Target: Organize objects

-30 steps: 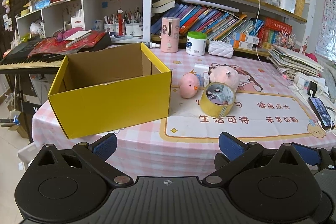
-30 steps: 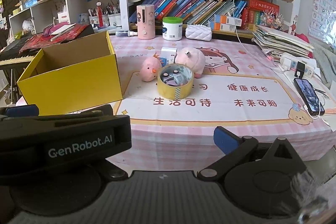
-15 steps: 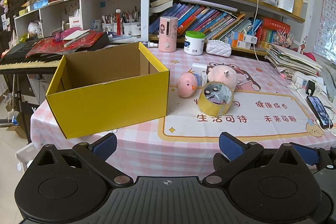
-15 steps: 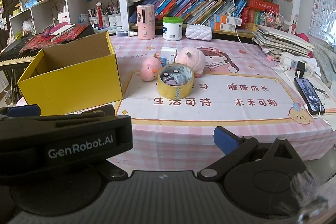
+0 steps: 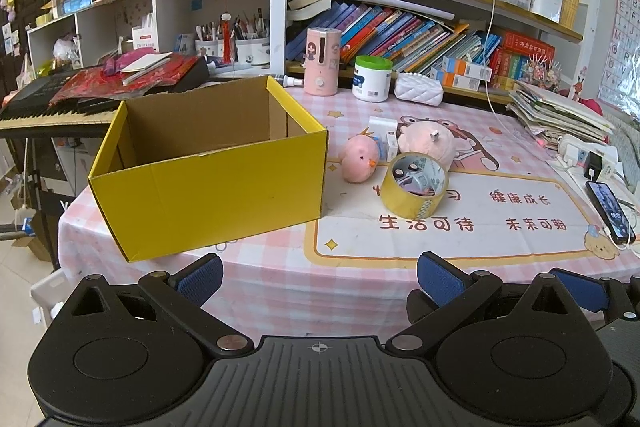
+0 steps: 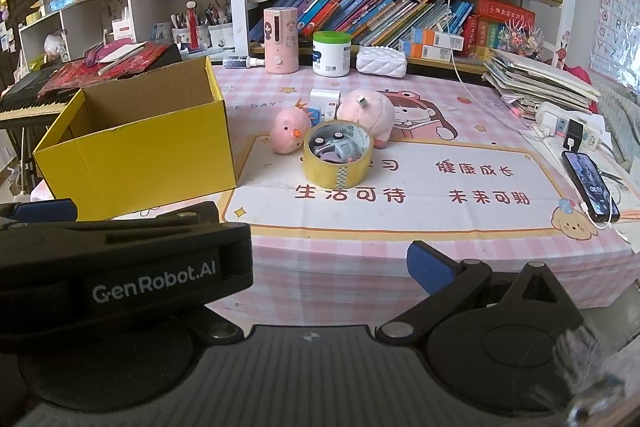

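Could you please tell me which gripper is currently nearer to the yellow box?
Left. The left gripper sits open just in front of the yellow box; the right gripper is further right, facing the tape roll.

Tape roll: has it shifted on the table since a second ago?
No. The tape roll still sits just behind the mat's red lettering, right of the pink chick.

Crowded bookshelves [image 5: 420, 7] behind pink-checked table [image 5: 320, 279]

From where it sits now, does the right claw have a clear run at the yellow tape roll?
Probably yes. The right claw is open, short of the table edge, and only bare tablecloth lies between it and the tape roll. The pink chick beside the roll crowds its left side.
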Demonstrator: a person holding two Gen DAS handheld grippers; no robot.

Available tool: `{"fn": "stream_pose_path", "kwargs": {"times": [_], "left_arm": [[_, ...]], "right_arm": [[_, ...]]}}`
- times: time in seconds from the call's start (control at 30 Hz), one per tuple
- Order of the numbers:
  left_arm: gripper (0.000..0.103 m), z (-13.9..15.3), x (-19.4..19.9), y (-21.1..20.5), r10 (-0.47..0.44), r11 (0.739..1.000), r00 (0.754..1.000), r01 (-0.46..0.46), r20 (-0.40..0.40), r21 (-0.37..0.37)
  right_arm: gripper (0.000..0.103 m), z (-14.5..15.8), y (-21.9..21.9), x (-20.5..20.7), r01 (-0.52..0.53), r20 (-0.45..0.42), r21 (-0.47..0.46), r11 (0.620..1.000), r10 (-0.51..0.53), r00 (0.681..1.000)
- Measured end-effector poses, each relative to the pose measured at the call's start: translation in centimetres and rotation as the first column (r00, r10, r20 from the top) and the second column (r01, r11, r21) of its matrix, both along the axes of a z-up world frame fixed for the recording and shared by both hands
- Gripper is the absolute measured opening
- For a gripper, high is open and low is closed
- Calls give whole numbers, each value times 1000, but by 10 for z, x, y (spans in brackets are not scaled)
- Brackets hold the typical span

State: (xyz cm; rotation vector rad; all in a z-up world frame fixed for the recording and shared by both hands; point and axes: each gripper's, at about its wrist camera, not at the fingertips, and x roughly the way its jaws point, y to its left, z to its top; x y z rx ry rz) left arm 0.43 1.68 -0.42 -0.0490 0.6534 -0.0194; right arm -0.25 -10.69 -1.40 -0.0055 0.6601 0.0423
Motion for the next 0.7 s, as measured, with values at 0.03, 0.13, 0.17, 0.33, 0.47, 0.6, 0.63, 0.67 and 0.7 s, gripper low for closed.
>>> {"fn": "stream_pose_path", "kwargs": {"times": [0.03, 0.13, 0.17, 0.33, 0.47, 0.6, 0.63, 0.67, 0.7], "left_arm": [[103, 0, 0, 0, 0, 1000, 1000, 0, 0, 0], [103, 0, 1, 1, -2, 1000, 1000, 2, -1, -3], [103, 1, 1, 1, -3, 1000, 1000, 3, -1, -4], [103, 3, 1, 0, -8, 1000, 1000, 8, 0, -7], [103, 3, 0, -1, -10, 1000, 1000, 10, 3, -8], [103, 4, -1, -1, -9, 1000, 1000, 9, 4, -6], [103, 4, 0, -1, -9, 1000, 1000, 9, 4, -6], [103, 5, 0, -1, -9, 1000, 1000, 9, 4, -6], [103, 5, -1, -1, -9, 1000, 1000, 9, 4, -6]], "right_arm": [[103, 0, 0, 0, 0, 0, -1, 1000, 0, 1000], [103, 0, 0, 0, 1, 1, -2, 1000, -1, 1000], [103, 0, 1, 0, 2, 0, -3, 1000, -2, 1000], [103, 1, 0, 0, 5, 3, -9, 1000, -5, 1000], [103, 2, -1, -1, 6, 6, -11, 1000, -6, 1000], [103, 3, -1, -2, 6, 7, -11, 1000, -6, 1000], [103, 3, -1, -2, 6, 8, -11, 1000, -6, 1000], [103, 4, -2, -2, 6, 9, -11, 1000, -6, 1000], [103, 4, -2, -2, 6, 9, -11, 1000, -6, 1000]]}}
